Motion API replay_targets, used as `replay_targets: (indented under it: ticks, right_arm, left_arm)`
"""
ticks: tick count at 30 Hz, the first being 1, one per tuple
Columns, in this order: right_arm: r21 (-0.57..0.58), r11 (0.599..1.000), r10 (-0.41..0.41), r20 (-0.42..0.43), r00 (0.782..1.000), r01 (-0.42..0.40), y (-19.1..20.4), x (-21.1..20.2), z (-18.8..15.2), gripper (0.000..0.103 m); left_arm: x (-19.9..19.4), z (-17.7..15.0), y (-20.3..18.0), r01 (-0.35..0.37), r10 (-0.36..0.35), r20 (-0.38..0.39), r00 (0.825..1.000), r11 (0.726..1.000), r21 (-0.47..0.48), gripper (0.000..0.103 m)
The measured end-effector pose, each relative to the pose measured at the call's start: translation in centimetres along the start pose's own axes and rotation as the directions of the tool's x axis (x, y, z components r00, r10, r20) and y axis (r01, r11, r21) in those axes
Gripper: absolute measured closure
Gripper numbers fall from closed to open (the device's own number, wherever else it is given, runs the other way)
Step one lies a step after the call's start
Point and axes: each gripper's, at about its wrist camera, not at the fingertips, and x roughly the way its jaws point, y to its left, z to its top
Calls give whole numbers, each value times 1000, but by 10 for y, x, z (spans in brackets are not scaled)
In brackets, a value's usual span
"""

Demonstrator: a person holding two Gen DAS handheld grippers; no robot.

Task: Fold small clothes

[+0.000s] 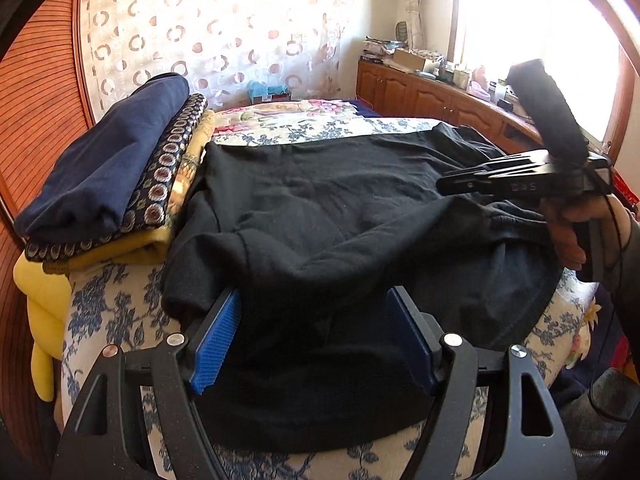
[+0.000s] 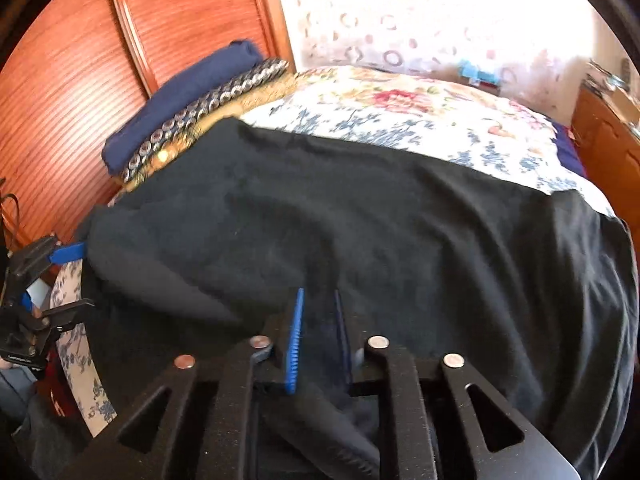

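Observation:
A black garment (image 1: 320,208) lies spread on the floral bed cover; it also fills the right wrist view (image 2: 360,220). My left gripper (image 1: 314,300) is open, its blue pads on either side of the garment's near fold. My right gripper (image 2: 318,296) has its blue pads close together with a narrow gap, low over the garment's near edge; black cloth bunches under its base. The right gripper also shows at the right of the left wrist view (image 1: 448,186), and the left one at the left edge of the right wrist view (image 2: 68,254).
A stack of folded clothes (image 1: 108,176), navy on top of a patterned one and a yellow one, sits at the bed's left side by the wooden wardrobe (image 2: 80,80). The floral bed cover (image 2: 400,112) extends beyond. A wooden cabinet (image 1: 420,92) with clutter stands under the window.

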Motion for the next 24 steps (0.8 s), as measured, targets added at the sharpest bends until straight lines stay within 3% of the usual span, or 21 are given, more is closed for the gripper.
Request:
replay_targets:
  ticks: [5,8,12,16,24]
  right_arm:
    - [7,1000,-26,73,997,25,2,-29,-18,80]
    - [3,999,-43,89,995,43,6,-42,-37,80]
    - [29,998,-57,85,995,55,-2,-54,-56,80]
    - [48,997,-68,81,994,64,-1,-52,-66,77]
    - [81,995,-63,86,994,56,-11,-64,-78,76]
  left_arm:
    - [-3,9,-17,23,-24,34,999,999,50,29]
    - [-3,13,-29,87,-90,33,995,993,74,47]
    - [3,17,-41,162,-164,10,986,981,105,64]
    - [15,19,-58,209,-207,-34,978,967,144,64]
    - [57,34,-69,171,-148,-129,981,967,189,59]
